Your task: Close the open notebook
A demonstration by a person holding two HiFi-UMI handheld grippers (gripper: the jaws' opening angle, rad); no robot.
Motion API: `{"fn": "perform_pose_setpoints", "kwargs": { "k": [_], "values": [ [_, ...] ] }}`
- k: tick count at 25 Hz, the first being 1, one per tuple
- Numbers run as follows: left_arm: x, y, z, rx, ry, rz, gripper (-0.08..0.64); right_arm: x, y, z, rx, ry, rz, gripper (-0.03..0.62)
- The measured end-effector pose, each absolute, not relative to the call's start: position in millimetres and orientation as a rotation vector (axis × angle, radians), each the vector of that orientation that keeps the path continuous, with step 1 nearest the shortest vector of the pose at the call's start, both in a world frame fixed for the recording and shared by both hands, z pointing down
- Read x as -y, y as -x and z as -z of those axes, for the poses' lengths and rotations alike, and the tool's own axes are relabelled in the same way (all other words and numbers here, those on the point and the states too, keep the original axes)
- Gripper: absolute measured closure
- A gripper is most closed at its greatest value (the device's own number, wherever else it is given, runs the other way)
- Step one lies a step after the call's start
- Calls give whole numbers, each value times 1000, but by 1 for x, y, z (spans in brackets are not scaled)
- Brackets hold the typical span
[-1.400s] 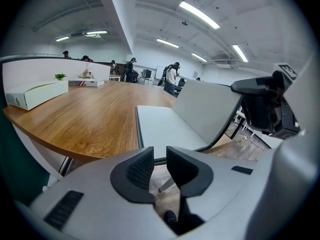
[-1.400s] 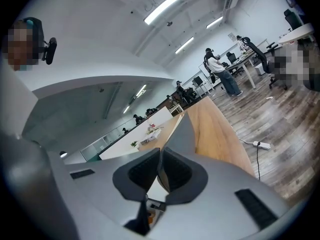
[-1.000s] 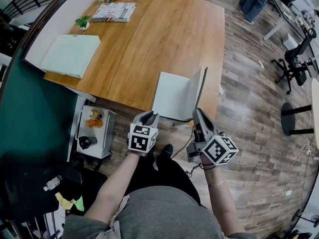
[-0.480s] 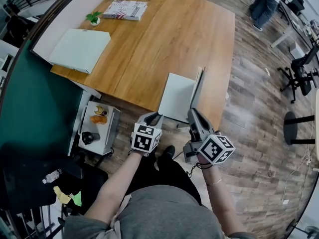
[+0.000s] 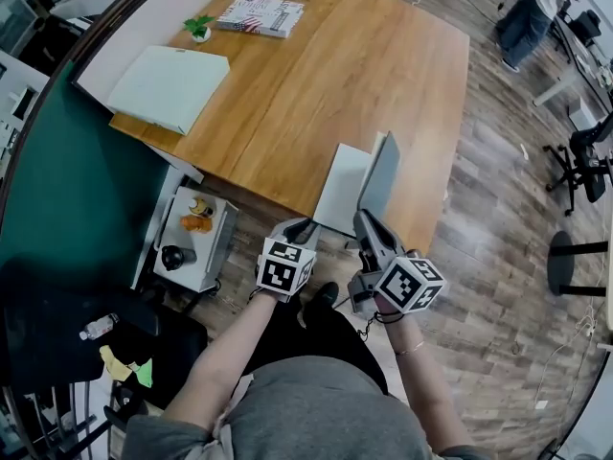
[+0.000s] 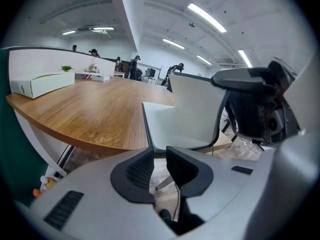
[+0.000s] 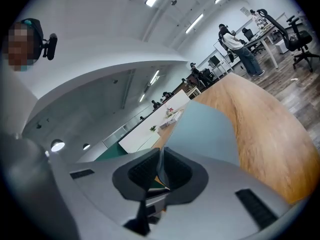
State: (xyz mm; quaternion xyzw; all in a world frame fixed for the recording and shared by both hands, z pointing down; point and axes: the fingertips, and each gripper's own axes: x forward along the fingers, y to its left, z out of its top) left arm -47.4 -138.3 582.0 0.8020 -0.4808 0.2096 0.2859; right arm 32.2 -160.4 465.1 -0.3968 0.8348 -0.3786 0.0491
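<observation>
Nearest me, my left gripper hovers just off the counter's near edge, fingers released with nothing between them. My right gripper has its fingers clenched on the notebook's cover, which stands steeply over the flat page. Farther off lie a white box and a book.

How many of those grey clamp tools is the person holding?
2: the left gripper hovers open near the wooden table edge; the right gripper clamps the raised cover of the open white notebook.
</observation>
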Motion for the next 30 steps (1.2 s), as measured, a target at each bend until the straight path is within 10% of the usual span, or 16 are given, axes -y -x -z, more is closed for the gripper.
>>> {"fn": "perform_pose_setpoints", "kwargs": {
  "k": [30],
  "values": [
    [137, 87, -577, 1423, -2051, -497, 469, 166, 32, -537, -2857, 1116, 1257, 568]
  ]
}}
